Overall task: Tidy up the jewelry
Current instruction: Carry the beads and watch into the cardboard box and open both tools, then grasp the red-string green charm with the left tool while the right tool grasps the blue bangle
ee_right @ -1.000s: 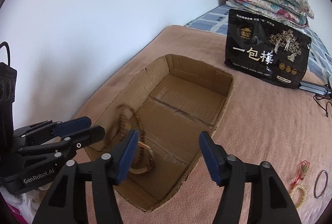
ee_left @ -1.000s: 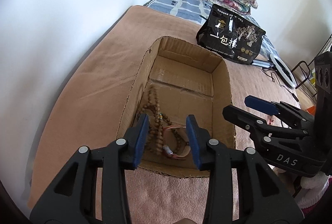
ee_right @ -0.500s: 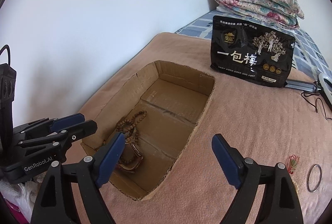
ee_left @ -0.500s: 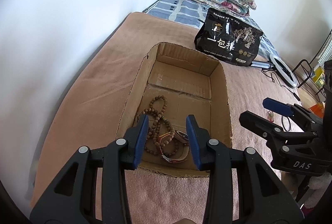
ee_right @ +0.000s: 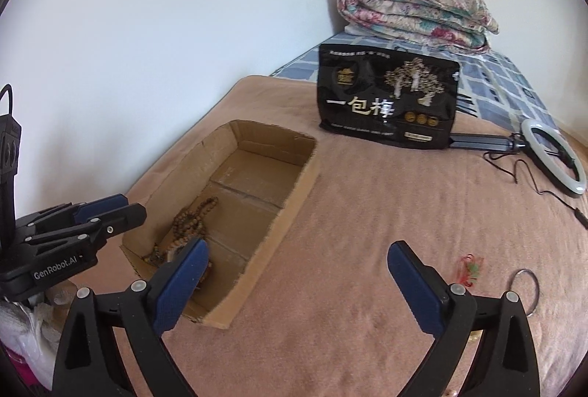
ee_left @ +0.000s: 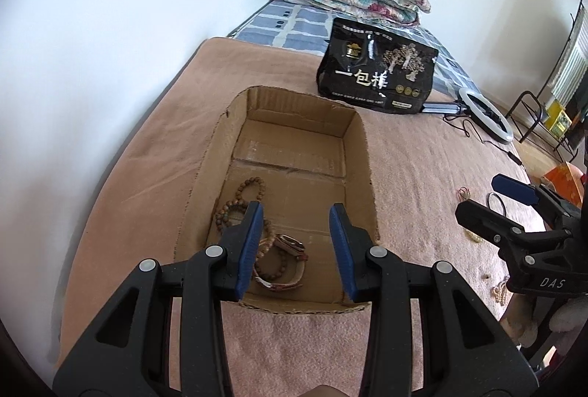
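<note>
With both grippers (ee_left: 296, 246) (ee_right: 294, 281) spread and empty, I judged beads (ee_left: 242, 198) and watch (ee_left: 290, 244) boxed (ee_left: 364, 154), bangle (ee_right: 523, 290) left near the blanket's (ee_right: 367, 213) right edge.

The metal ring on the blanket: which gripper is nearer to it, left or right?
Right. The right gripper, open, hangs just left of the metal ring. The left gripper is over the cardboard box, farther away.
</note>
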Demonstrator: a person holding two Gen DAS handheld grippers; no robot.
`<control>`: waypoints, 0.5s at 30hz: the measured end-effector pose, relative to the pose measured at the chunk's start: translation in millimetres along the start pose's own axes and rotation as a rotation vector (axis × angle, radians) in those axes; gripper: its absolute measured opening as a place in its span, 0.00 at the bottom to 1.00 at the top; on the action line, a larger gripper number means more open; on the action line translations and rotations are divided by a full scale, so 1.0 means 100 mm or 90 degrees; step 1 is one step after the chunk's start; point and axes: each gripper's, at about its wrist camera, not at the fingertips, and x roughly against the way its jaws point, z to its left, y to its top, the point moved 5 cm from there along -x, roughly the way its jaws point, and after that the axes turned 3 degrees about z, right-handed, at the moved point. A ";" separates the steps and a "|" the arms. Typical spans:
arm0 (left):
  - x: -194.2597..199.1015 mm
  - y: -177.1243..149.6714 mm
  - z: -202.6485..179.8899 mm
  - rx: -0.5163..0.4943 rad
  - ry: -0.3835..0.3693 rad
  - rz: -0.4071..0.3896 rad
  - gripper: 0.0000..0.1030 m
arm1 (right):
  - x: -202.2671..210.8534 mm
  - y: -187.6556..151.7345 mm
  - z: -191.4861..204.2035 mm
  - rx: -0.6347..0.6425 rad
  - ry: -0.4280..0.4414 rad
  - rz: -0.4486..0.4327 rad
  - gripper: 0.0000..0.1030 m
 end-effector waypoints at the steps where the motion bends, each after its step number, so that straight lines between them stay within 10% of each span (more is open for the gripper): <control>1: 0.00 0.00 -0.04 -0.005 -0.001 0.001 0.37 | 0.03 -0.02 -0.05 -0.001 -0.003 -0.002 0.97; 15: -0.03 0.01 -0.75 -0.071 -0.045 0.014 0.43 | 0.41 -0.20 -0.84 -0.053 -0.048 -0.021 1.00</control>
